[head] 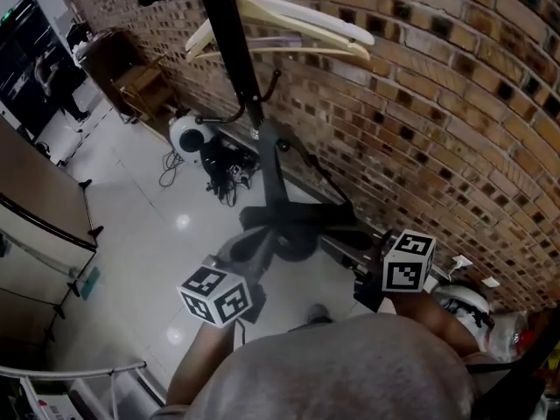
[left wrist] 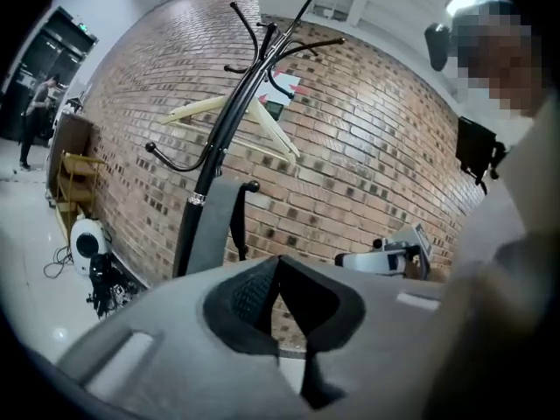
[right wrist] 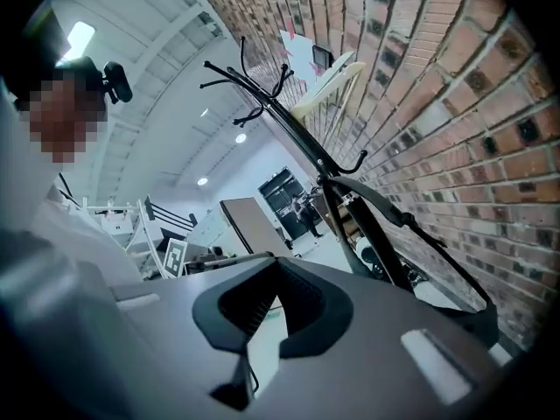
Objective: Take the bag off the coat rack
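- The left gripper (left wrist: pixel 278 261) has its jaws closed tip to tip, with nothing clamped; only brick shows through the gap below the tips.
- The right gripper (right wrist: pixel 278 266) is likewise closed and empty, its black pads (right wrist: pixel 302 300) meeting at a point.
- The bag (head: pixel 293 226) hangs low on the coat rack (head: pixel 236 42), ahead of both grippers and apart from them. In the head view it sits between the two marker cubes (head: pixel 214 294) and beyond them.
- In the left gripper view the grey strap (left wrist: pixel 213 226) rises just left of the jaw tips, hung over a lower hook (left wrist: pixel 252 185). The gripper's own body hides the bag below it.
- In the right gripper view the strap runs dark and loops down well to the right of the jaws.
- The strap's long axis runs down along the rack's black pole. The bag's dark body spreads sideways near the pole's foot, roughly along the wall's bottom edge.
- The brick wall (head: pixel 437 103) closes the right side, just behind the rack.
- Pale hangers (head: pixel 289 24) jut from the top of the rack toward the wall.
- The tiled floor (head: pixel 149 226) lies open to the left of the rack, out to a brown panel (head: pixel 35 191) at the left edge.
- A white round device (head: pixel 185 135) and black cables (head: pixel 223 171) crowd the floor's edge against the wall, beyond the rack.
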A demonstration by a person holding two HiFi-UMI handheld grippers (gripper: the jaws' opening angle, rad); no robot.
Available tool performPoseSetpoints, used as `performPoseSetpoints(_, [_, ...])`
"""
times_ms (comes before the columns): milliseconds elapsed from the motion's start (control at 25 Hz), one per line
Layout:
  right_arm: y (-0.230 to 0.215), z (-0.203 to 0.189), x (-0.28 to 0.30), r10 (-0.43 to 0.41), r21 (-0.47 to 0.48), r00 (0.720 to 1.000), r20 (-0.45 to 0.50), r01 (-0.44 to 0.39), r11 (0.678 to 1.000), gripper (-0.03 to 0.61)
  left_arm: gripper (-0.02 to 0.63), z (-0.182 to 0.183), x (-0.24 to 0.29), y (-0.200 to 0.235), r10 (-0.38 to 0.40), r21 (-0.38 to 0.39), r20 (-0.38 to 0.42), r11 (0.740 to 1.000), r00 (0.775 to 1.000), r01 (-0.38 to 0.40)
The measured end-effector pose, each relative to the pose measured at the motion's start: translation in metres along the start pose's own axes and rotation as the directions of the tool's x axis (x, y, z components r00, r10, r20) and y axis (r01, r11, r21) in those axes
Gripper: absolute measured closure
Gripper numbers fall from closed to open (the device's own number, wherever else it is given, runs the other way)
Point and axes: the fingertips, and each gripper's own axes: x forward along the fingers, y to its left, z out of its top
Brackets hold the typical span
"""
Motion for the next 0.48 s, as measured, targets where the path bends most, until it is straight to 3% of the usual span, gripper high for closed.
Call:
performPoseSetpoints(80, [-0.013,0.005,0.01,-0.008,0.003,1.0,-0.008,0.008,1.0,0.58,0.611,0.006,0.014,0.018,-0.013,0.011,-0.015,1.0,1.0,0.014])
performPoseSetpoints(160, [-0.028,0.006,0.018,-0.016,0.024,1.0,-0.008,0.016,1.0,0.58,0.52,0.009,0.026,0.036,-0.028,0.007,-0.019,1.0,0.999,0.028])
performPoseSetpoints(240, [-0.04,0.008,0.022,-0.03,0.043,0.999,-0.011,0.03,0.999,0.58,0.36,0.013,0.039,0.054,-0.026,0.021,-0.012,0.999,1.0,0.026])
performPoseSetpoints(440, [-0.056,0.01,0.025,-0.058,0.047,0.998,-0.038,0.06,0.997,0.58,0.116,0.018,0.08,0.093,-0.011,0.076,-0.023,0.997,1.0,0.013])
performPoseSetpoints(480, [-0.059,0.01,0.024,-0.065,0.049,0.997,-0.04,0.067,0.997,0.58,0.095,0.018,0.089,0.097,-0.02,0.08,-0.028,0.997,0.999,0.023])
